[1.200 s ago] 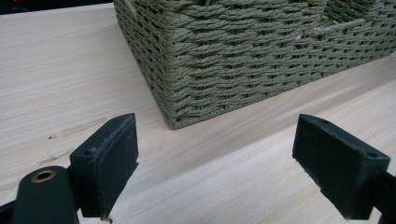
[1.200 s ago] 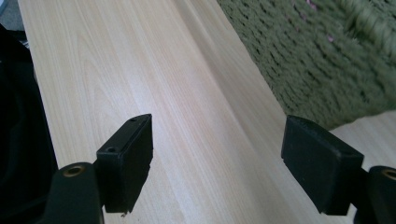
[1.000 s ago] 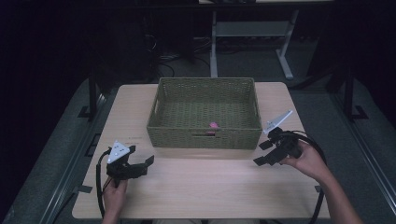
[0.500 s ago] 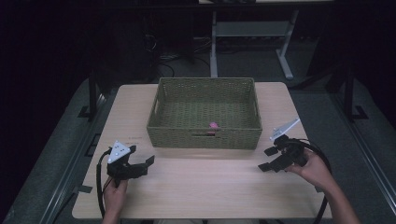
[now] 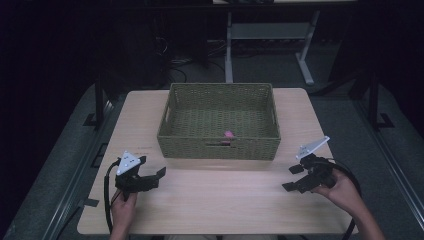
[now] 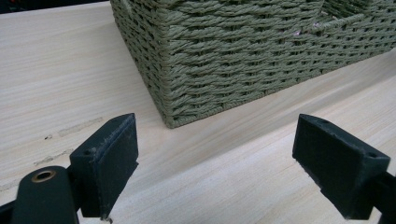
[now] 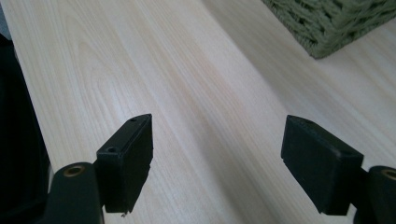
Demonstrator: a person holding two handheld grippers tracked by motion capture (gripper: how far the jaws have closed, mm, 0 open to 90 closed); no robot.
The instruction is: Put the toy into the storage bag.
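Since a second ago the right gripper (image 5: 294,178) has drawn back from the basket (image 5: 218,148). Both it and the left gripper (image 5: 154,178) hold their jaws wide apart, empty, over the table (image 5: 225,200).

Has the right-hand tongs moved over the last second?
Yes. The right tongs have pulled back from the basket's front right corner, toward the person and the table's right edge. They are open and hold nothing.

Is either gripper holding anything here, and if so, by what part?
Nothing is held. The left gripper and right gripper both have open jaws with only bare table between them, near the basket.
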